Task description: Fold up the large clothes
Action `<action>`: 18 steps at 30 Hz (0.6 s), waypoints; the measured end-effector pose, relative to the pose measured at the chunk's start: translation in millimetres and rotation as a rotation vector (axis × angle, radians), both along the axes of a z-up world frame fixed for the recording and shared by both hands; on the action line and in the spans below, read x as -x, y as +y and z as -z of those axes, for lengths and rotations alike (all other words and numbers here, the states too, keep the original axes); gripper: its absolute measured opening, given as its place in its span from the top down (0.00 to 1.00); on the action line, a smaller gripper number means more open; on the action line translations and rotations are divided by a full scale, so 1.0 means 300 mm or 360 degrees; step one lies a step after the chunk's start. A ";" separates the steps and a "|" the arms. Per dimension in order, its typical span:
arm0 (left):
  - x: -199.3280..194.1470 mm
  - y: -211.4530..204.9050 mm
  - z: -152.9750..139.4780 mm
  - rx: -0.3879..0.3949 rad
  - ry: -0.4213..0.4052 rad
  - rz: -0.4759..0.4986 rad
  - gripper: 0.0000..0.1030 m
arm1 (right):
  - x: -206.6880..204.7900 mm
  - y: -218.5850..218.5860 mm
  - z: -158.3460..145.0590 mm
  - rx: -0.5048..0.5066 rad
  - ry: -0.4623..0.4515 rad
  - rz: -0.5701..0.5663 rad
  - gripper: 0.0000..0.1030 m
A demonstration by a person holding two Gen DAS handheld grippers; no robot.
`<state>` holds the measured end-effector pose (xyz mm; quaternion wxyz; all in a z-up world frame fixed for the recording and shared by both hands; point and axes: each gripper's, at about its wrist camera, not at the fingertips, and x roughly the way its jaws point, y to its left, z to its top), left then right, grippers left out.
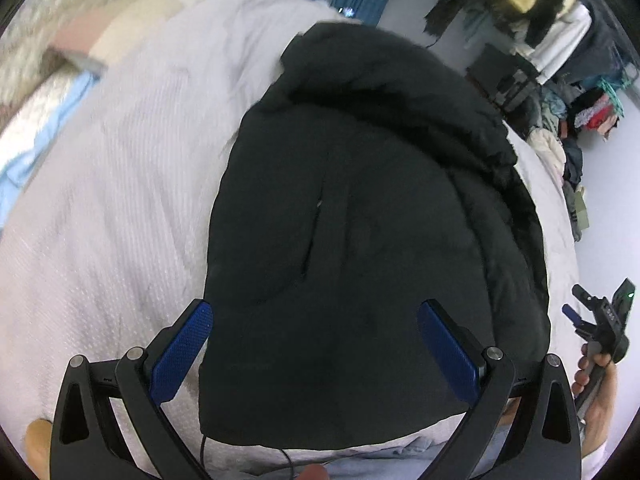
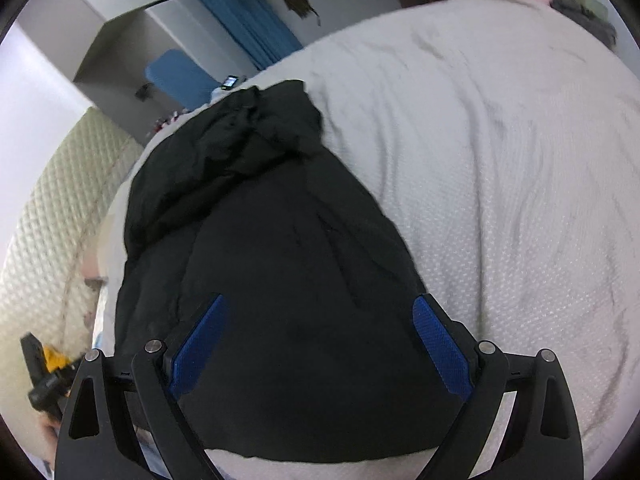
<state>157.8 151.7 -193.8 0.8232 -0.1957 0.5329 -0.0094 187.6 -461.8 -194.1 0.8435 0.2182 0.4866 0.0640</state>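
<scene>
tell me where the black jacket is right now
The black jacket lies centre-frame in both wrist views on the white bedspread, near the bed's front edge.

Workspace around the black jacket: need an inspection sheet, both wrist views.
Surface: white textured bedspread, wrinkled.
Job's things: black padded jacket lying flat on the bedspread, its far end bunched.
Clutter: pillows at the bed's far end; small lit phone at the bed edge.
Grippers: left gripper and right gripper open, holding nothing, over the jacket's near end.
Cables: thin black cable near the left gripper.
Surroundings: piled clothes on the floor, blue curtain.
</scene>
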 end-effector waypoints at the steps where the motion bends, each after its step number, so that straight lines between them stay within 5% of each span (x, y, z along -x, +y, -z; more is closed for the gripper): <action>1: -0.002 0.014 0.019 0.0011 0.0014 -0.0006 0.00 | -0.002 -0.009 0.015 -0.0005 0.0021 0.0009 0.09; 13: -0.017 0.115 0.155 0.0246 0.0070 -0.0138 0.00 | -0.058 -0.068 0.229 -0.0246 0.0329 0.0055 0.09; 18: -0.012 0.151 0.192 0.0380 0.0093 -0.0230 0.00 | -0.054 -0.071 0.248 -0.0399 0.0333 0.0050 0.09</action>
